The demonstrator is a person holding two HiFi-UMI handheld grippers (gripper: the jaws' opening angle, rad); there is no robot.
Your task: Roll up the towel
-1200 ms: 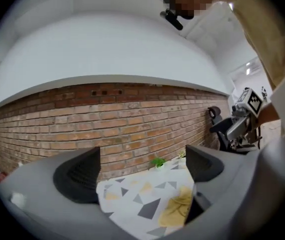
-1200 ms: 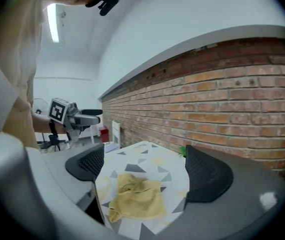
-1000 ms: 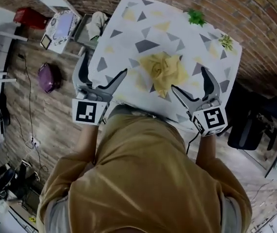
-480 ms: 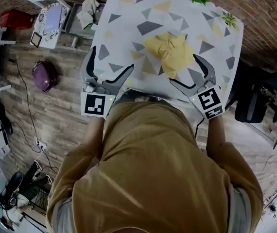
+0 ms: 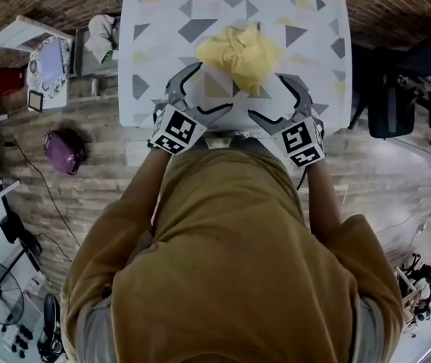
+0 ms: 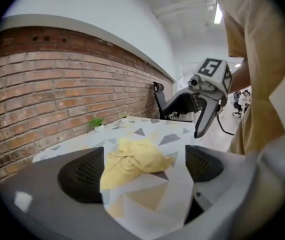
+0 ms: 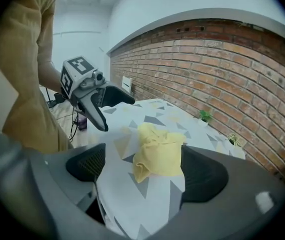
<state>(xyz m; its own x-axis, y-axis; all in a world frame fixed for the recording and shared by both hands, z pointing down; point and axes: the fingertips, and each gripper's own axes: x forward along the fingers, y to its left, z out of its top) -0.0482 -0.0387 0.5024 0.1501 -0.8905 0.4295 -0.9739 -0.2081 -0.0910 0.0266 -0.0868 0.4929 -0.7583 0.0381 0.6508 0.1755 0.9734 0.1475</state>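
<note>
Left gripper [image 5: 212, 88] and right gripper [image 5: 267, 95] stood wide open and held nothing, at the near edge of the table [image 5: 155, 21]. Neither touched the crumpled yellow towel [image 5: 238, 53] lying just beyond them. We noted two potted plants [image 7: 205, 116] at the far edge in the right gripper view, but only one in the head view.

1 towel [image 5: 238, 51], 1 table [image 5: 155, 51], 2 small plants [image 7: 205, 115] [image 7: 232, 139] and 2 hand-held grippers [image 5: 214, 86] [image 5: 265, 95].

Right tongs [image 7: 142, 170] wide apart above patterned table [image 7: 152, 211], crumpled yellow towel [image 7: 158, 151] just ahead, left tongs [image 7: 114, 112] beyond
</note>
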